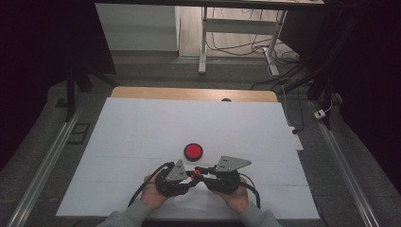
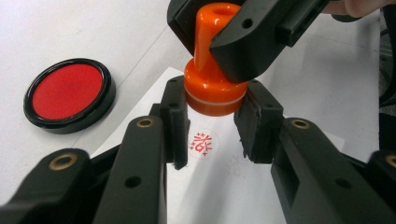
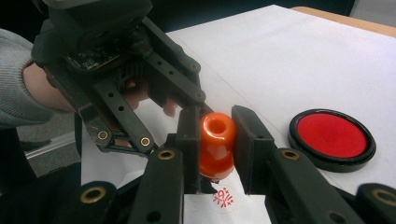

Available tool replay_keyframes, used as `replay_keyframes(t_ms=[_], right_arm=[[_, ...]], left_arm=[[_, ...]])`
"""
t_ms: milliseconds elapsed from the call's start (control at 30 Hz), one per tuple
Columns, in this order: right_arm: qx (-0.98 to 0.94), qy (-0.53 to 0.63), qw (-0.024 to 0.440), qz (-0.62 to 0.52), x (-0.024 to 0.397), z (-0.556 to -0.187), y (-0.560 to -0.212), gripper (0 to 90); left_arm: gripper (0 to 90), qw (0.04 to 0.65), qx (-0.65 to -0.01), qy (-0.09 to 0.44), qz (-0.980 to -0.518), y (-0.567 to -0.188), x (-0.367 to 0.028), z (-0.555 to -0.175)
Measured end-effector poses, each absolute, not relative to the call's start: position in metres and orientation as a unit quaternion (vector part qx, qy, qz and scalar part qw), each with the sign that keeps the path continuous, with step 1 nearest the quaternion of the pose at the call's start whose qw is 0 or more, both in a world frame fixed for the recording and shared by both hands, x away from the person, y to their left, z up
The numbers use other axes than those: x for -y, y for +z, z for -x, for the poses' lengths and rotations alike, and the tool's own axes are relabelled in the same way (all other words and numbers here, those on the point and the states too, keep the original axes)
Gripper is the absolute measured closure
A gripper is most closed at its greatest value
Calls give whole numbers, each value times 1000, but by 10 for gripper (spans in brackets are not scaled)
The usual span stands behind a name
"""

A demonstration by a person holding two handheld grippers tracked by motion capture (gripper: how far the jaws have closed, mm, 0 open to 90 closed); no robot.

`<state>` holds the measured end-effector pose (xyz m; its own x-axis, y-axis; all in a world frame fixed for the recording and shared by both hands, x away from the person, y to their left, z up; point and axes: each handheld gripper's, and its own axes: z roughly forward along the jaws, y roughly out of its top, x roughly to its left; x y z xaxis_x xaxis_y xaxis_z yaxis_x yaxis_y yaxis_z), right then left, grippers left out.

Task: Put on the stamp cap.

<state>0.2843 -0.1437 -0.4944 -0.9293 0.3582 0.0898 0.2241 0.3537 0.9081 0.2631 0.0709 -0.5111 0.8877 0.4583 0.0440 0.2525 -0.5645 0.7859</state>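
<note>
Overhead, we see both hands low at the near edge of the white sheet [image 1: 142, 142], the left gripper [image 1: 185, 178] and right gripper [image 1: 204, 176] meeting nose to nose on the orange stamp [image 1: 194, 173], the red ink pad [image 1: 193, 151] just beyond — kept near, we judge, for re-inking.

Left gripper view: its jaws clamp the stamp's wide base [image 2: 215, 91], lifted just above a fresh red mark [image 2: 202, 142] on the paper slip [image 2: 210, 186].

Right gripper view: its pads [image 3: 189, 135] pinch the stamp's knob [image 3: 217, 140] — a two-point hold, probably for steadiness.
</note>
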Motion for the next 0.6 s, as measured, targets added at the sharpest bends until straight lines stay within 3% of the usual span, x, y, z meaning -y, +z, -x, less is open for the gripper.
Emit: replay_keyframes(t_ms=[600], right_arm=[[-812,552,69,-176,146,-285,-490,720]], left_arm=[[651,441,-206,130,-864,-510,-72,-264]])
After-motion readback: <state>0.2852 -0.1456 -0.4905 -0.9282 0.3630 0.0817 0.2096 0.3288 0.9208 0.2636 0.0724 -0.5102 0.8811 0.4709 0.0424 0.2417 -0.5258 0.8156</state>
